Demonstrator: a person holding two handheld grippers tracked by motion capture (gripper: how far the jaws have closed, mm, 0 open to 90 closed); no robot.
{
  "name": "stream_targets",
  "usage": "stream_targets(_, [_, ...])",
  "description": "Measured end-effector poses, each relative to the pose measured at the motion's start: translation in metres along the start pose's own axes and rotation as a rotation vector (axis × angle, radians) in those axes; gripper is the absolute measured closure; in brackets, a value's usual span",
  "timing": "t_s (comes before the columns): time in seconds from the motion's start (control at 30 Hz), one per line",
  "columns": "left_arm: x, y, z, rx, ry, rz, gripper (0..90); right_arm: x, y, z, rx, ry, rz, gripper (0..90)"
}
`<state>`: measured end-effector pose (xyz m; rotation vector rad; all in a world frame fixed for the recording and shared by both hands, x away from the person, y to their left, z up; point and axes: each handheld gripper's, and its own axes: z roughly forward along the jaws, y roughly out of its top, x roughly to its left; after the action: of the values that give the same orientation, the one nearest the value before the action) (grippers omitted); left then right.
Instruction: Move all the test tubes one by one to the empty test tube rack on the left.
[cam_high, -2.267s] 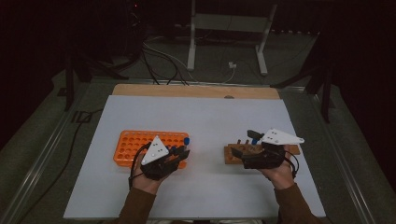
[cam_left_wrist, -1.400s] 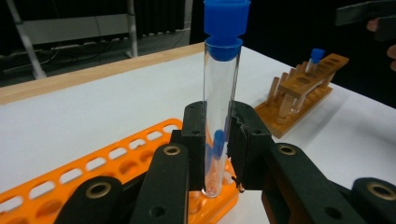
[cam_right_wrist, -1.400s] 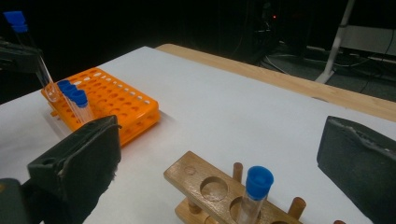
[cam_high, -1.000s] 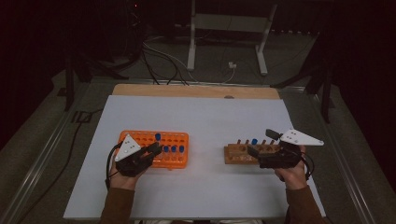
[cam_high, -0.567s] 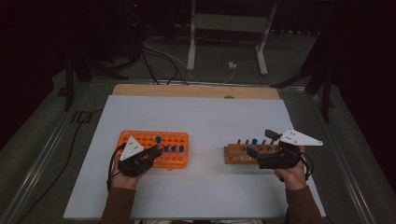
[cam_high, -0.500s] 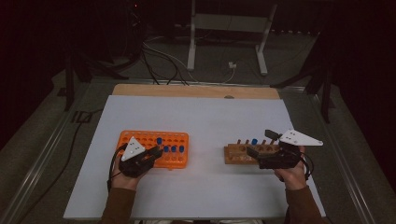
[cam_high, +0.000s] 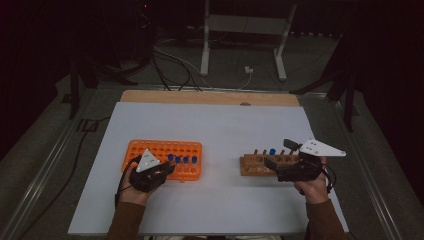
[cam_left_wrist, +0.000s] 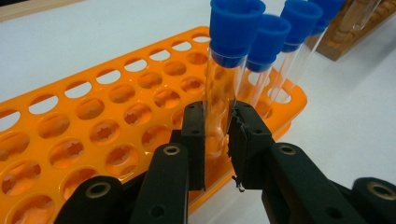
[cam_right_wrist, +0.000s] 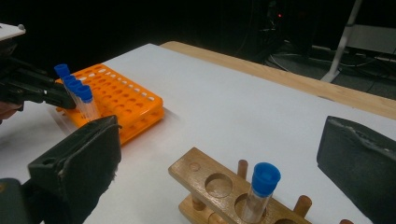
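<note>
An orange tube rack (cam_high: 150, 148) lies at the left of the white table top and holds several blue-capped glass tubes (cam_high: 186, 159) in a row. My left gripper (cam_high: 167, 167) is shut on the nearest tube (cam_left_wrist: 219, 79), its pads (cam_left_wrist: 194, 135) pressing the glass low down while the tube stands in the rack (cam_left_wrist: 93, 116). A wooden rack (cam_high: 255, 164) at the right holds one blue-capped tube (cam_right_wrist: 264, 179). My right gripper (cam_high: 280, 153) hovers at that rack's right end, open wide, with nothing between its fingers.
A wooden board (cam_high: 210, 97) borders the far edge of the white table top (cam_high: 225, 125). Beyond it are cables and a white stand (cam_high: 245, 30) on the dark floor. Bare white surface lies between the two racks.
Since the earliest frame my left gripper has shifted left along the orange rack and my right gripper has moved right, off the wooden rack. Over the last second nothing visibly moves.
</note>
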<state>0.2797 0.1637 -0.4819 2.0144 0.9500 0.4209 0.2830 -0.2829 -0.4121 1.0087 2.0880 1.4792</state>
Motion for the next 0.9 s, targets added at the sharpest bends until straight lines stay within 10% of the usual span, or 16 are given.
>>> stream_targets(0.9, [-0.001, 0.001, -0.002, -0.015, 0.004, -0.008, 77.1, -0.010, -0.011, 0.004, 0.038, -0.035, 0.005, 1.3])
